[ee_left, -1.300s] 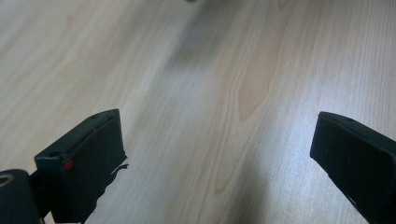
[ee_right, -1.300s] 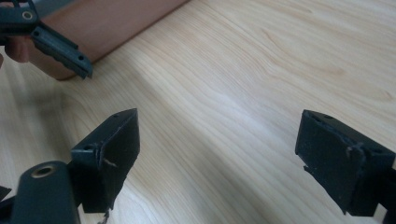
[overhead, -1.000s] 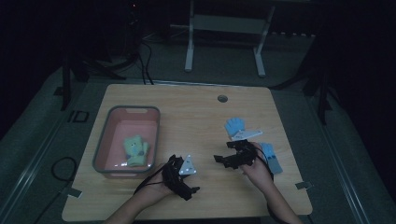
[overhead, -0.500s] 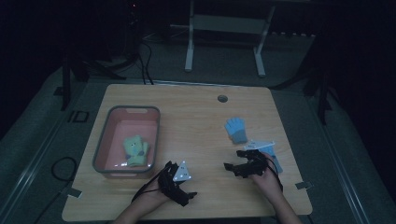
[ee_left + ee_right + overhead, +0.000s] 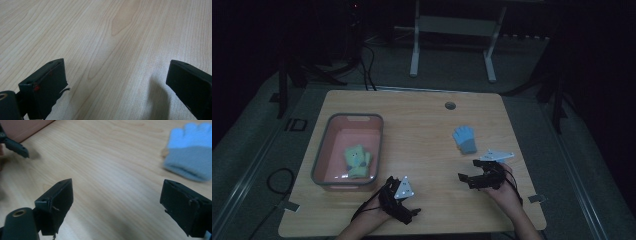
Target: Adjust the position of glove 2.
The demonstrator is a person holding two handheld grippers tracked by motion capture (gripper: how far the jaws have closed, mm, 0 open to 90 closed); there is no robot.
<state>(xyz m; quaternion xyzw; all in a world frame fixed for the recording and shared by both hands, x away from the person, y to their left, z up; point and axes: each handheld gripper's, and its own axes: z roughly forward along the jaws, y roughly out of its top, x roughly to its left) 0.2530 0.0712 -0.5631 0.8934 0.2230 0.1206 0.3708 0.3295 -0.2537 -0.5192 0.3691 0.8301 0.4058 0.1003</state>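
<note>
- Both pairs of jaws stand spread wide with nothing between them: the left gripper (image 5: 410, 214) sits low over the near edge of the worktop (image 5: 422, 130), and the right gripper (image 5: 468, 179) sits over its near right part, its jaws turned toward the left.
- In the left gripper view, bare pale wood grain lies between and beyond the left gripper's (image 5: 117, 82) jaws.
- In the right gripper view, the blue glove (image 5: 191, 161) lies flat on the wood, beyond and to the right of the right gripper's (image 5: 116, 202) jaws, apart from them.
- From the high view, the blue glove (image 5: 465, 139) lies just behind the right gripper, near it but not touching.
- Farther left, a pink bin (image 5: 331, 131) with a grey rim holds a green glove (image 5: 356, 161).
- A small round hole (image 5: 450, 105) sits near the far edge of the worktop.
- Beyond the worktop the room is dark; a grey floor (image 5: 257, 145), cables (image 5: 369, 60) and a white frame (image 5: 452, 45) are visible.
</note>
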